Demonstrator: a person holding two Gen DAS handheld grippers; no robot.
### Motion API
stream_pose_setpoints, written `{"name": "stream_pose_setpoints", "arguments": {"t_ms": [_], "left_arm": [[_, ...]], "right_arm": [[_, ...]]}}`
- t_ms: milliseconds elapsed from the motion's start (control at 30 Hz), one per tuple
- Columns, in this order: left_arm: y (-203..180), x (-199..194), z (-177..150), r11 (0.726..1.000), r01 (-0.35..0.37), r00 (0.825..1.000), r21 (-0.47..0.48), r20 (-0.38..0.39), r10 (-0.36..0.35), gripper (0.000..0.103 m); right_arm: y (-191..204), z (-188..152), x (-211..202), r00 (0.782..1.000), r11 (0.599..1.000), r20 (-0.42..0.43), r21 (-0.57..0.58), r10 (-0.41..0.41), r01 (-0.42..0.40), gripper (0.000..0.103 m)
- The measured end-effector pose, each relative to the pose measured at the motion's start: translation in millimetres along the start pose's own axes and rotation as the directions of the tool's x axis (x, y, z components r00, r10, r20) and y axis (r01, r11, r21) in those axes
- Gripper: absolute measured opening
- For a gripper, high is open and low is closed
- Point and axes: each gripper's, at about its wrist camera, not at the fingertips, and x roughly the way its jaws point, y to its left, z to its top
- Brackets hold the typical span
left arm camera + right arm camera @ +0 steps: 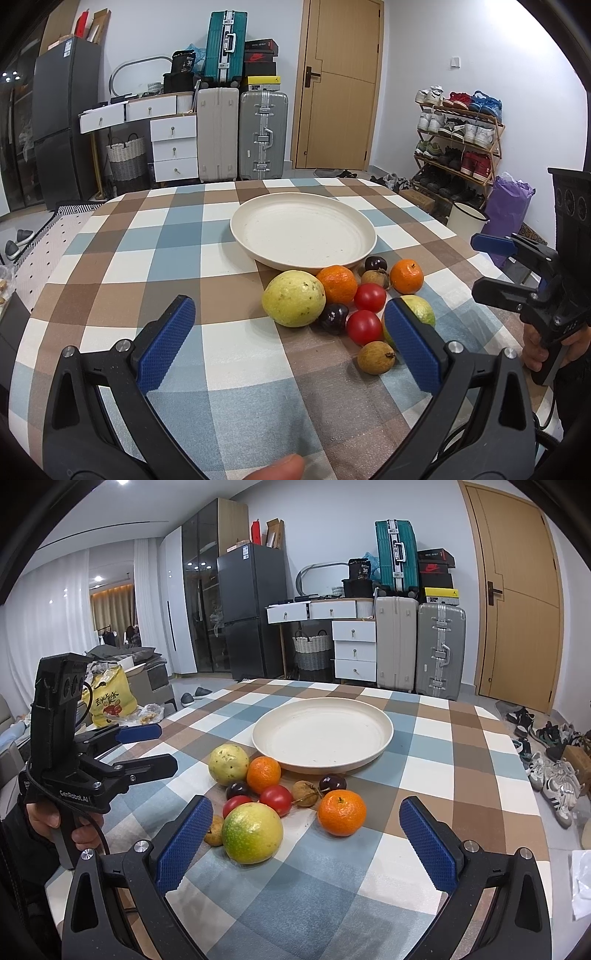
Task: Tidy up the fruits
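Cream plate (384,738) bare, fruit heaped at its 6 o'clock on tabletop (436,775); both hand-held grippers (306,834) (291,332) released, seemingly pre-first-pick; next, close on green-yellow fruit (252,832).

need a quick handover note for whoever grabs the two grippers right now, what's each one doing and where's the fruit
Left gripper: open, holding nothing, above the table short of the fruit.
Right gripper: open, holding nothing, facing the pile from the other side.
Plate: empty, on the checked tablecloth, behind the fruit.
Fruit, all loose on the cloth in one cluster in front of the plate: yellow guava, green guava, two oranges, two tomatoes, two dark plums and two brown fruits.
Done: nothing yet.
Left: every piece.
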Motion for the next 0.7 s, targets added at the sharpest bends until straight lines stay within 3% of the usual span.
{"name": "stream_pose_setpoints", "arguments": {"t_ms": [700], "left_arm": [[17, 10, 0, 0.999, -0.029, 1.000, -0.041, 0.005, 0.029, 0.102]], "right_arm": [[-4, 0, 11, 0.996, 0.999, -0.079, 0.008, -0.052, 0.053, 0.103]]}}
